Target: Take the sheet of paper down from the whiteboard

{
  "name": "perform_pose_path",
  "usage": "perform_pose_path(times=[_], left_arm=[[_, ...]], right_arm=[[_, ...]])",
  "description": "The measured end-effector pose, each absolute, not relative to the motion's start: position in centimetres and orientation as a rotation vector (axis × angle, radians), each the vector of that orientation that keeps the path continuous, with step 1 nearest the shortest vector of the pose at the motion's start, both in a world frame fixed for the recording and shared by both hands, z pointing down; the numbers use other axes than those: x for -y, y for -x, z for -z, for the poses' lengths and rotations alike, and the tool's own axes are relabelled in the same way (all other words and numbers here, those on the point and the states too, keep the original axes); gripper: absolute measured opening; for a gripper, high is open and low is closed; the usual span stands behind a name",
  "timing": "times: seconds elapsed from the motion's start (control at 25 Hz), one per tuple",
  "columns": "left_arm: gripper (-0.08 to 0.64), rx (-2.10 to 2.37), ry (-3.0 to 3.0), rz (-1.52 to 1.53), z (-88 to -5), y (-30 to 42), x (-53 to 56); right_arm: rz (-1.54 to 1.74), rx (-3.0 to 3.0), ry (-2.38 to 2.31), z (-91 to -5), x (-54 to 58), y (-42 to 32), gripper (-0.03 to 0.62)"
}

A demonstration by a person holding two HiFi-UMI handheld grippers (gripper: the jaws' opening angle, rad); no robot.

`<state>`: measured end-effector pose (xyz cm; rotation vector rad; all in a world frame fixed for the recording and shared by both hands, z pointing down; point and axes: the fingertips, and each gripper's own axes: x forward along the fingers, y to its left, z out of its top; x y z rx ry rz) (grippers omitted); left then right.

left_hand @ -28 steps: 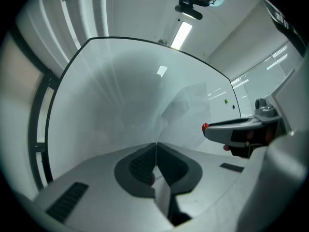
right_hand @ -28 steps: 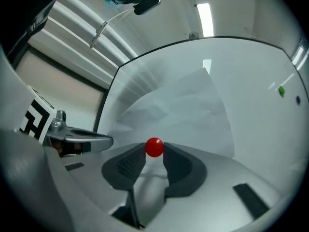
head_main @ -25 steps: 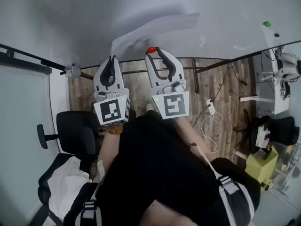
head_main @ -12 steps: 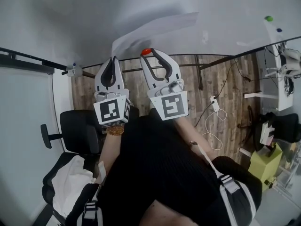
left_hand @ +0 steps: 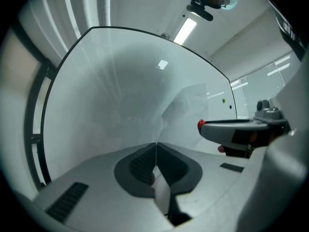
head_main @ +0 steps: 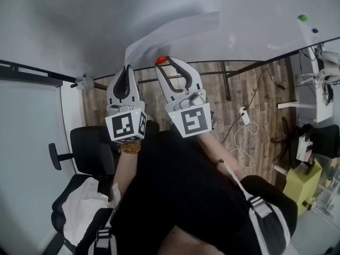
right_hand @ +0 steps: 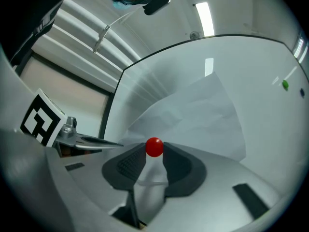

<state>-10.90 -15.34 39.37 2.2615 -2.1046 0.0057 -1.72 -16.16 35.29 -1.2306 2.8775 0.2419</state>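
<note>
Head view: white sheet of paper (head_main: 175, 33) lies against the glossy white whiteboard (head_main: 64, 20), upper centre, w/ its lower-left corner lifted twd the operator. Left gripper (head_main: 127, 68) meets that corner. Right gripper (head_main: 164, 62) is just beside it at the sheet's lower edge, w/ a small red round magnet (head_main: 161, 60) at its tips. Left gripper view: jaws fully together, pinching the thin paper edge. The sheet runs up from the pads as a fine line; the rest is pale and hard to separate from the board. Right gripper view: jaws part-open, pads pressed on either side of the red magnet, nothing else in the grip. The sheet sits behind the magnet, showing soft creases and a bowed lower portion. Whether the magnet contacts the board: cannot tell. Handling (est.): sheet is very light and limp, no stiffness. It will likely flop and swing once unsupported, and tear or crease under a hard pull. Hold pt: corner or edge margin, pads flat, as per left gripper; pull along the board face, not sharply outward. Appearance: plain white, unprinted as far as visible, rectangular, faintly wrinkled, low contrast vs. board.
</note>
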Motion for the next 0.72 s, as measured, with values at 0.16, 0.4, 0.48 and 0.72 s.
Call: perform_pose_path(times=[0.16, 0.4, 0.48, 0.72], left_arm=[[0.011, 2.091, -2.266, 0.014, -39.2, 11.2, 15.6], [0.011, 2.090, -2.263, 0.027, -39.0, 11.5, 15.9], [0.011, 2.093, -2.263, 0.028, -38.9, 11.6, 16.1], [0.009, 2.083, -2.277, 0.025, -38.7, 11.5, 16.0]], right_arm=[[-0.244, -2.869, 1.235, -34.9, 16.5, 2.1, 0.107], [-0.250, -2.858, 1.238, -34.3, 16.7, 2.2, 0.107], [-0.253, -2.850, 1.240, -34.2, 16.8, 2.2, 0.107], [-0.282, -2.821, 1.259, -33.8, 16.8, 2.2, 0.107]])
